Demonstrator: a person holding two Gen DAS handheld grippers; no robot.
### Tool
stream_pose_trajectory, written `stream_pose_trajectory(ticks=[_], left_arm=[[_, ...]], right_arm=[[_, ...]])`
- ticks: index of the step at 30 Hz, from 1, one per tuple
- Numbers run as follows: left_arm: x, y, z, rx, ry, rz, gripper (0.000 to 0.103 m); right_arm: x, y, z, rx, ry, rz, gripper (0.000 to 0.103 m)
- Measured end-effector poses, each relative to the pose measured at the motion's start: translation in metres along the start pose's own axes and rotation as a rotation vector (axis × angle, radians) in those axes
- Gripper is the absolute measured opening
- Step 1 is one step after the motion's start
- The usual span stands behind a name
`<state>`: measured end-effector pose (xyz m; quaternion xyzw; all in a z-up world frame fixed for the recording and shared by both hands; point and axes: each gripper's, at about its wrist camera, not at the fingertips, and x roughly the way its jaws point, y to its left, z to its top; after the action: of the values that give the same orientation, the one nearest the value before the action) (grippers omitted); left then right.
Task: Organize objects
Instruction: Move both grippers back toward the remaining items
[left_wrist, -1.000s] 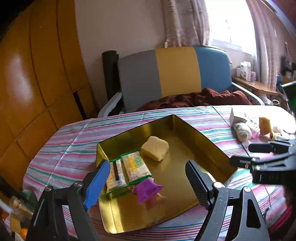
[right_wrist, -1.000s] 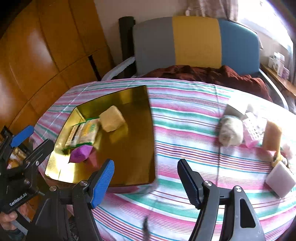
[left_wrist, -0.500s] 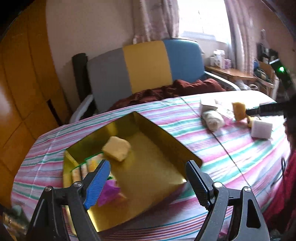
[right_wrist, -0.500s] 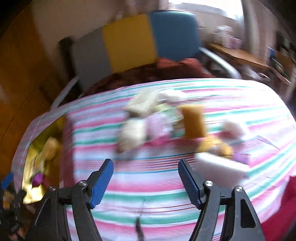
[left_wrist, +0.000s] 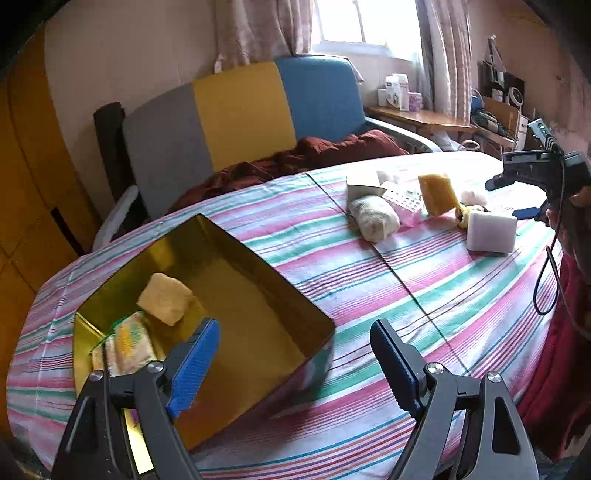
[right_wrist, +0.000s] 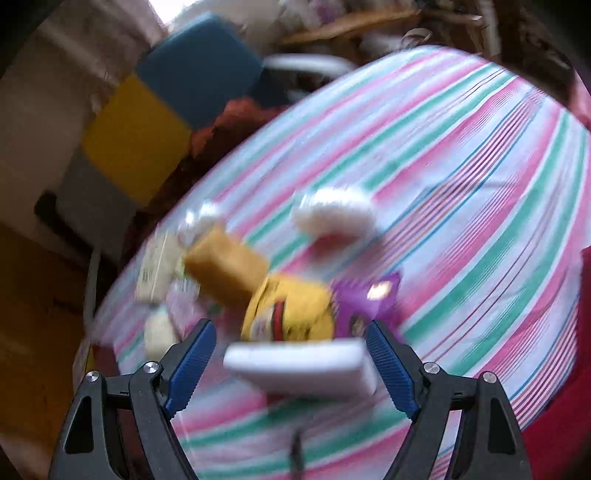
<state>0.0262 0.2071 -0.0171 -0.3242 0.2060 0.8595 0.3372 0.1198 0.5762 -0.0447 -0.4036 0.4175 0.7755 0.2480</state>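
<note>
Two or three items already lie in the open gold metal tin (left_wrist: 258, 251); several wait on the striped tablecloth (left_wrist: 424, 280). Right gripper (right_wrist: 290, 360), jaws opening, frames the white rectangular sponge block (right_wrist: 303, 367); left gripper (left_wrist: 295, 363) hangs spread, empty.

I see pink, green and white stripes on the bench cloth (left_wrist: 424, 288), a gold tin (left_wrist: 258, 266), a white block (right_wrist: 306, 365), blue tong pads (left_wrist: 192, 369).
</note>
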Motion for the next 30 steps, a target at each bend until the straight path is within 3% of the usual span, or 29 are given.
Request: stream_pose_trajectory(ticks=[1,3,4,7,12,16,21,26,30], left_arm=[[0.002,-0.001,0.001,0.003,0.004,-0.007,0.084],[0.006,-0.005,0.005,0.012,0.006,-0.017,0.084],[0.008,-0.008,0.007,0.016,0.009,-0.024,0.084],[0.017,-0.017,0.013,0.026,0.025,-0.06,0.084],[0.03,-0.038,0.029,0.027,0.047,-0.149,0.084],[0.042,-0.065,0.04,0.065,0.054,-0.21,0.084],[0.063,-0.1,0.055,0.104,0.083,-0.312,0.084],[0.096,-0.119,0.073,-0.041,0.214,-0.482,0.084],[0.113,-0.137,0.091,-0.149,0.27,-0.563,0.084]], right_arm=[[-0.003,0.005,-0.003,-0.026,0.002,0.012,0.087],[-0.001,0.017,-0.015,-0.071,0.097,0.278,0.087],[0.0,0.02,-0.02,-0.078,0.125,0.32,0.086],[-0.005,0.022,-0.025,-0.123,0.08,0.277,0.086],[-0.018,-0.007,-0.013,0.025,-0.044,0.327,0.086],[-0.023,-0.033,-0.012,0.164,-0.13,0.415,0.086],[-0.027,-0.034,-0.011,0.159,-0.155,0.475,0.086],[-0.024,-0.03,-0.011,0.129,-0.136,0.524,0.086],[-0.024,-0.031,-0.011,0.134,-0.127,0.551,0.086]])
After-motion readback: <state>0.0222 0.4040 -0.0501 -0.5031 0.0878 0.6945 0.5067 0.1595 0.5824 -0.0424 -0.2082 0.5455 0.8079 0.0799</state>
